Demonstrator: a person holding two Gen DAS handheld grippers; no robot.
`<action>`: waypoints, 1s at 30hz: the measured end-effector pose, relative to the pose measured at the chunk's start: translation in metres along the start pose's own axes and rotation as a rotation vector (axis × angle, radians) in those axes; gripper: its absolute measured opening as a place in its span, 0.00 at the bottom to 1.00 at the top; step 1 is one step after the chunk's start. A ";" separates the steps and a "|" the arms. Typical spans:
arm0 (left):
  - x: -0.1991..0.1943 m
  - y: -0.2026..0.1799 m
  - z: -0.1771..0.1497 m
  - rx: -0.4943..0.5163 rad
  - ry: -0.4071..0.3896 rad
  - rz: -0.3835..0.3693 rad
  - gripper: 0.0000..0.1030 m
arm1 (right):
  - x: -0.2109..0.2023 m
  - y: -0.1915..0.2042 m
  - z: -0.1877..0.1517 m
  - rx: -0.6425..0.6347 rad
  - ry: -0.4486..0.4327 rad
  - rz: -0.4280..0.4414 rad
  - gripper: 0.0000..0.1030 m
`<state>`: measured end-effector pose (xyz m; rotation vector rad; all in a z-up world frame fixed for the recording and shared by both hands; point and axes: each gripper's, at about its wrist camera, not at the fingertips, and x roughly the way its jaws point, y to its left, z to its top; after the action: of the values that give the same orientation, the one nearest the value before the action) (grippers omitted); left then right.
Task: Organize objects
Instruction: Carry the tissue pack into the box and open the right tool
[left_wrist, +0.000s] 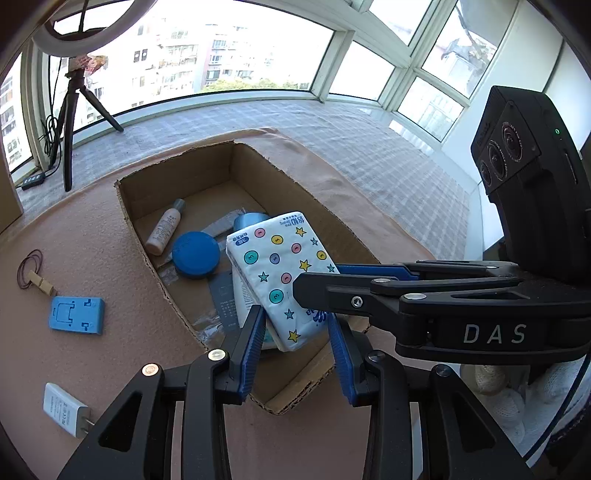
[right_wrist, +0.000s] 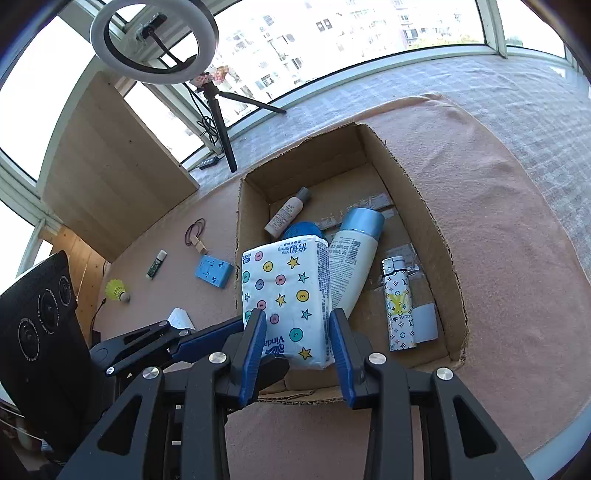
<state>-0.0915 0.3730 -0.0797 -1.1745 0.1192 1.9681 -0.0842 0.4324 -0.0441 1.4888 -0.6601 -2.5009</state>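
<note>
The cardboard box (right_wrist: 436, 221) is sitting open on the pink cloth (right_wrist: 498, 258), and everything is heading into it. Both tongs are hanging over its near edge.

The tissue pack (right_wrist: 284, 295), white with stars and coloured dots, is the biggest thing in play. It is standing on end inside the near part of the box, leaning against the white bottle with the blue cap (right_wrist: 352, 258). The right gripper (right_wrist: 297, 343) is bracketing its lower end, blue pads on either side. The jaws are close, but I cannot tell whether they are truly pinching it or just flanking it. The left gripper (left_wrist: 297, 343) is hovering nearby with its fingers apart and nothing clearly between them; the pack only sits in front of them.

Further in, the blue round lid (left_wrist: 195, 254) and the small beige bottle (left_wrist: 164, 230) are lying on the box floor, and the patterned lighter (right_wrist: 397, 310) is resting by the right wall.

To do this well, I reckon the pack wants lowering flat rather than dropping on end, so it is not toppling onto the bottle or the lid.

Still waiting out on the cloth: the blue plastic block (left_wrist: 75, 315), the white charger (left_wrist: 64, 410), the shuttlecock (right_wrist: 118, 290), and the little clothes peg (left_wrist: 40, 282).
</note>
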 end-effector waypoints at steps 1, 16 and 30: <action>0.001 -0.001 0.001 0.002 0.001 0.000 0.37 | 0.000 -0.001 0.000 0.001 0.000 -0.001 0.32; -0.004 0.009 -0.005 0.009 0.010 0.066 0.75 | -0.013 -0.001 0.002 0.000 -0.085 -0.092 0.73; -0.038 0.037 -0.017 -0.041 -0.017 0.104 0.75 | -0.008 0.021 0.003 -0.027 -0.080 -0.066 0.73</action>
<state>-0.0967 0.3179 -0.0720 -1.1990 0.1345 2.0798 -0.0851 0.4170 -0.0273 1.4303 -0.5964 -2.6200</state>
